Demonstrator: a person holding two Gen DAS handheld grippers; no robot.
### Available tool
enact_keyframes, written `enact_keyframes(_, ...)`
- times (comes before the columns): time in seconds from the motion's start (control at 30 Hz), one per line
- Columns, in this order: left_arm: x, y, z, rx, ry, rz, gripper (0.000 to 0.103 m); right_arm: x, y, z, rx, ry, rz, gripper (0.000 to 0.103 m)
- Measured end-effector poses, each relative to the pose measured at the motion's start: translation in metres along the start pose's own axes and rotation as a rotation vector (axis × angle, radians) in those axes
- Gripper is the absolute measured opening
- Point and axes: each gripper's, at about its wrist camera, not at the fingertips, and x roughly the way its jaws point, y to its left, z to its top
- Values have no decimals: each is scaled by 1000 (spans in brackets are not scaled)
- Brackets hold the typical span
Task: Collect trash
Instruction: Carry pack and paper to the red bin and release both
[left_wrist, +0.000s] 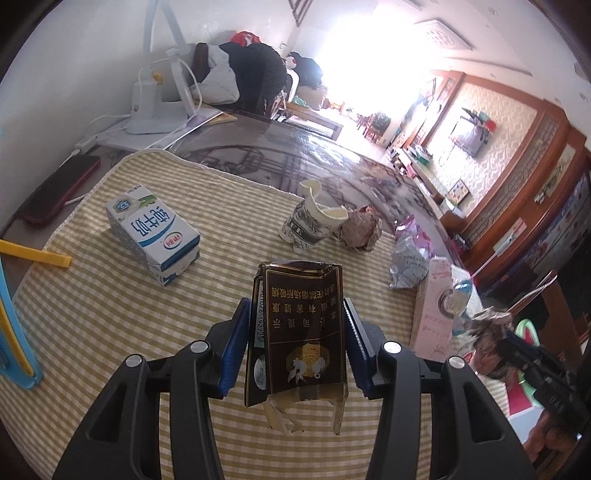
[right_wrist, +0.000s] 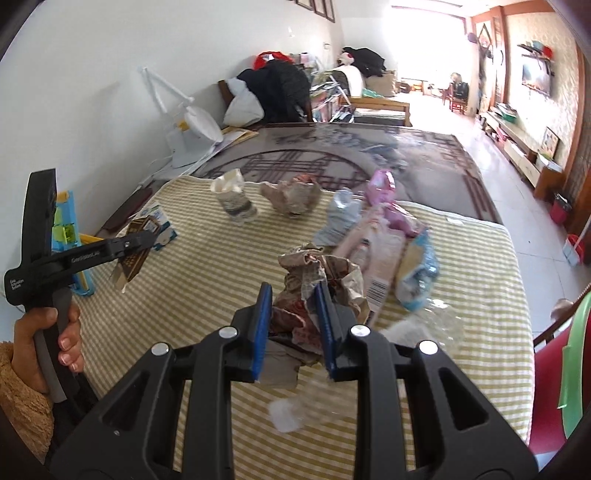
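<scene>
My left gripper is shut on a torn dark brown cigarette pack, held above the yellow-checked cloth; it also shows in the right wrist view. My right gripper is shut on a crumpled brownish paper wad, also seen at the right in the left wrist view. On the cloth lie a milk carton, a crushed paper cup, another paper ball, a silvery wrapper and a pink box.
A white desk lamp, a red phone and yellow-blue plastic items sit at the table's left. A clear plastic wrapper lies near my right gripper. A red and green chair stands to the right.
</scene>
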Motion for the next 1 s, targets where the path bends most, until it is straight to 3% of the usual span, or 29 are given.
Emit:
enact_keyframes(0.33,19,-25,-12,128,30,67,46,-41,-74,-16,153,-74,-40,25)
enact_keyframes(0.5,19,-54,-25,223,20,69,46,-93,-127,-19,232,-193,-182,25)
enact_keyframes(0.63,11,-85,-33,250,18,-1,46,-130,-185,-29,376,-249,-308,25)
enact_keyframes(0.7,8,-112,-32,251,34,-85,46,-144,-216,-37,456,-255,-382,25)
enact_keyframes(0.83,1,-171,-33,318,25,-205,46,-155,-257,-55,576,-246,-449,26)
enact_keyframes(0.93,4,-227,-37,342,59,-346,46,-153,-272,-65,624,-226,-520,43)
enact_keyframes(1.0,12,-259,-43,350,97,-413,46,-165,-277,-69,667,-275,-616,73)
